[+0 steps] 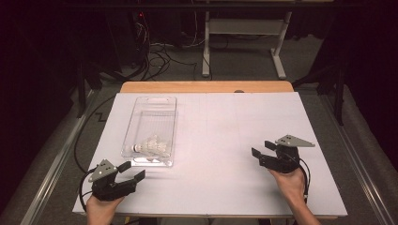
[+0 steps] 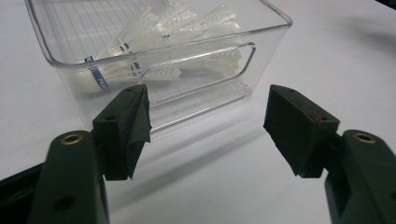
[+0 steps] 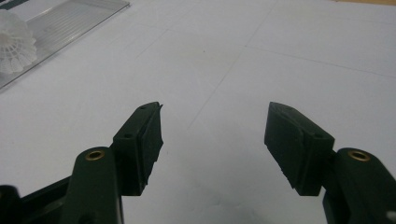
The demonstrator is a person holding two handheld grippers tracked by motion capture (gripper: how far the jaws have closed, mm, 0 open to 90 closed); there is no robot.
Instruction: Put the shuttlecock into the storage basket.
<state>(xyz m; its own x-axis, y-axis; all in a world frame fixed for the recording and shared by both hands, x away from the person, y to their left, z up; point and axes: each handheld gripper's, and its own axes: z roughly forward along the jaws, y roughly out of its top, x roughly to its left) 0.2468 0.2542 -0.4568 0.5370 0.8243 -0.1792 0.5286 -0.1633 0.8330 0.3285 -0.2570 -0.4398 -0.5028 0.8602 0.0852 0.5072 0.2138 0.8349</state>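
A clear plastic bin lies on the white table sheet at the left, with white shuttlecocks at its near end. My left gripper rests near the table's front left corner, just in front of the bin, jaws open and empty. In the left gripper view the bin's wall and the shuttlecocks stand right beyond the open jaws. My right gripper sits at the front right, open and empty over bare sheet. The right gripper view has its jaws wide apart, with a shuttlecock far left.
The white sheet covers a wooden table whose far edge shows. Beyond it stand a table frame and loose cables on the floor. Cables trail from both grippers off the front edge.
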